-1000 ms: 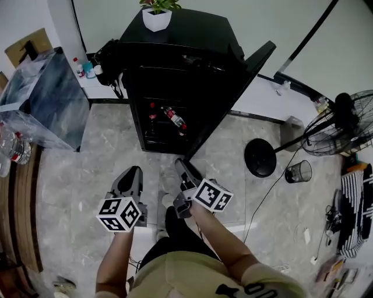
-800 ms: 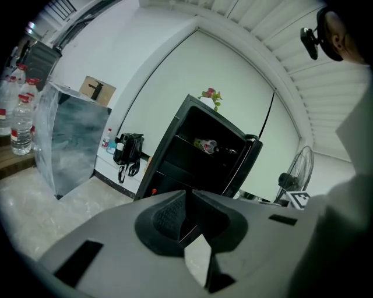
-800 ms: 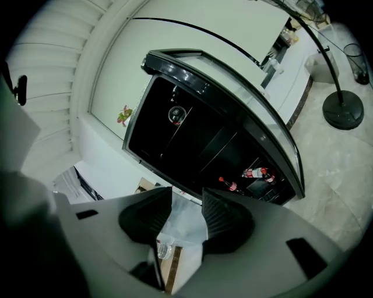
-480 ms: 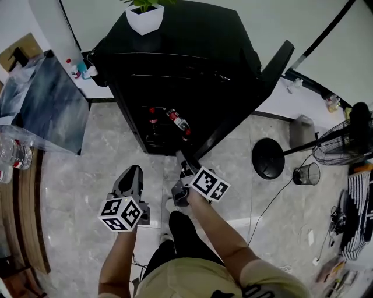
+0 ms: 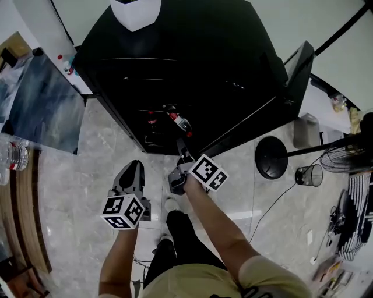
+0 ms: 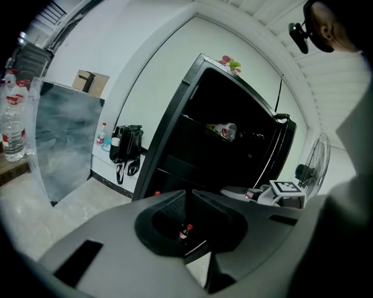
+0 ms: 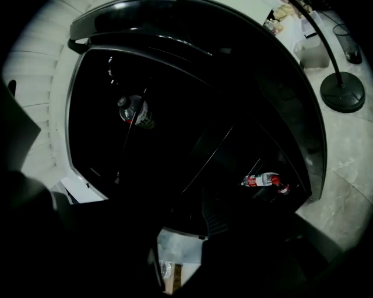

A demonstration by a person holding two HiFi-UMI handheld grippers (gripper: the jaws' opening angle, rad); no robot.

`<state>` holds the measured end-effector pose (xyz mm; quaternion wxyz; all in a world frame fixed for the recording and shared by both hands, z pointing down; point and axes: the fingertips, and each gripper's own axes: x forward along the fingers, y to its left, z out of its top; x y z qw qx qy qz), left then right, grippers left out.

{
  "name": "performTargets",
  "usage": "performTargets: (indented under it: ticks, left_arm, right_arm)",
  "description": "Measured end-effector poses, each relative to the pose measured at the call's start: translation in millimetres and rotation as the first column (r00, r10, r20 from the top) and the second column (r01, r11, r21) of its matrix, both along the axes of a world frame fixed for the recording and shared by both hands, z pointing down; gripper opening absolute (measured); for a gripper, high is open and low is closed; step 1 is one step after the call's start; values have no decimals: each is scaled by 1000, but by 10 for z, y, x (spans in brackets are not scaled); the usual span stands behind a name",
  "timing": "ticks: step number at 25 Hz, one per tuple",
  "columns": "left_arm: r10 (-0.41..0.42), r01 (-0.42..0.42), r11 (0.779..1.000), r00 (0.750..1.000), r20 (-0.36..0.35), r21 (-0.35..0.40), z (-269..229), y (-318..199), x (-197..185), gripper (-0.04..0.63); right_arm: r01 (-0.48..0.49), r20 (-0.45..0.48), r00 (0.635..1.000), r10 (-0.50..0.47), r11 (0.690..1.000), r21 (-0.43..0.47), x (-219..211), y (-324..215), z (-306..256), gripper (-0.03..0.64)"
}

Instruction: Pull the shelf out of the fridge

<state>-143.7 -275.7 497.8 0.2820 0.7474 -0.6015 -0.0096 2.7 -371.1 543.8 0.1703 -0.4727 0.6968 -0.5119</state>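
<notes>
Both grippers have closed in on the black fridge [image 5: 175, 58], which fills far more of the head view than a second ago. The right gripper [image 5: 182, 149] now points at the foot of the open cabinet, just beside the hinged-out door [image 5: 280, 99]. The left gripper [image 5: 134, 169] trails over the stone floor [image 5: 76, 174], well short of the fridge. The white plant pot [image 5: 135, 13] on top, fully in view before, is now cut by the upper edge.

The left gripper's jaws are together, tips meeting, nothing clamped. The right gripper's jaws taper to one narrow point from above and look together too. Its own view is so dark that they melt into the black of the fridge.

The lower shelf [image 5: 154, 136] sits inside the cabinet, fully pushed in. On it lies a red-capped bottle [image 5: 179, 122] whose red label is too small to read. A clear bottle [image 7: 135, 110] lies higher up. The only other print is the black-and-white squares on each gripper's cube. The fridge's interior is mostly lost in shadow, with the upper shelves showing only as thin lines.
</notes>
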Motion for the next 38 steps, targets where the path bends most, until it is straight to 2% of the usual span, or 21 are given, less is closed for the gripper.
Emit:
performTargets:
  ticks: [9, 14, 19, 26, 38]
  left_arm:
    - [-11, 11, 1000, 1000, -7, 18, 270, -422, 4, 18]
    - [-12, 12, 999, 1000, 2, 37, 375, -623, -10, 18]
    - [-14, 13, 999, 1000, 14, 48, 458, -776, -40, 18]
    - [-43, 43, 998, 999, 12, 53, 546, -874, -140, 18]
    - [-58, 59, 998, 998, -7, 39, 646, -767, -235, 18]
  right_arm:
    - [-50, 19, 999, 50, 999, -2, 29, -519, 196, 152]
    - [-74, 53, 996, 75, 997, -31, -3, -706, 376, 152]
    - [-119, 89, 989, 120, 993, -23, 9, -905, 452, 152]
    - [-169, 118, 978, 171, 985, -33, -14, -1170, 582, 152]
    - [-279, 137, 951, 278, 960, -12, 278, -1413, 577, 112]
